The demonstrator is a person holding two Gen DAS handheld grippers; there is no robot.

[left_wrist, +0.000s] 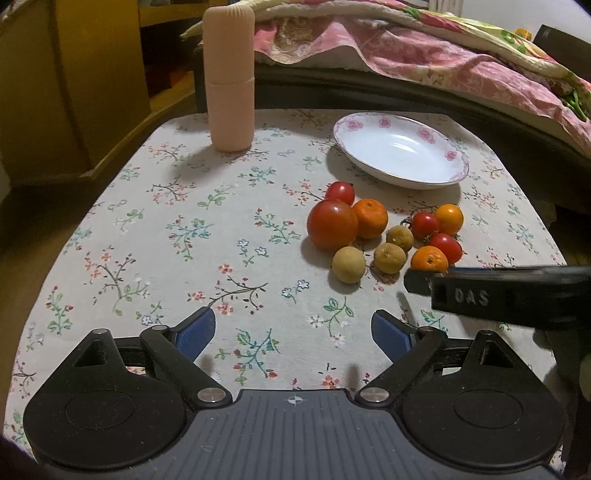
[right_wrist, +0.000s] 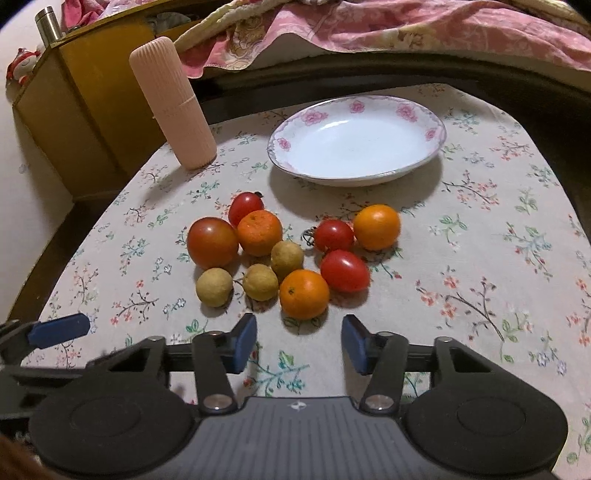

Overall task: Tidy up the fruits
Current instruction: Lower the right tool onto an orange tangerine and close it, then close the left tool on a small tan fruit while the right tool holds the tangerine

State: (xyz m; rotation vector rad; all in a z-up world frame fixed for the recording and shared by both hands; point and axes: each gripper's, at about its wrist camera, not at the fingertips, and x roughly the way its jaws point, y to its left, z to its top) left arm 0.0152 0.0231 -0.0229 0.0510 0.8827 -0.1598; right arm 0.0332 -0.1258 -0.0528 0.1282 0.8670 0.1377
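A heap of fruit lies on the flowered tablecloth: a big red tomato (right_wrist: 212,242), small red tomatoes (right_wrist: 344,270), oranges (right_wrist: 304,294) and several small yellow-green fruits (right_wrist: 260,282). The heap also shows in the left wrist view, with the big tomato (left_wrist: 332,224) at its left. A white plate (right_wrist: 356,140) with pink flowers stands empty behind the heap; it also shows in the left wrist view (left_wrist: 400,149). My right gripper (right_wrist: 299,341) is open and empty, just in front of the nearest orange. My left gripper (left_wrist: 293,334) is open and empty, left of the heap and nearer.
A tall pink ribbed container (right_wrist: 173,103) stands at the table's far left. A bed with a pink flowered blanket (right_wrist: 369,26) runs behind the table. A yellow wooden cabinet (right_wrist: 74,110) stands to the left. The right gripper's finger (left_wrist: 498,291) crosses the left wrist view.
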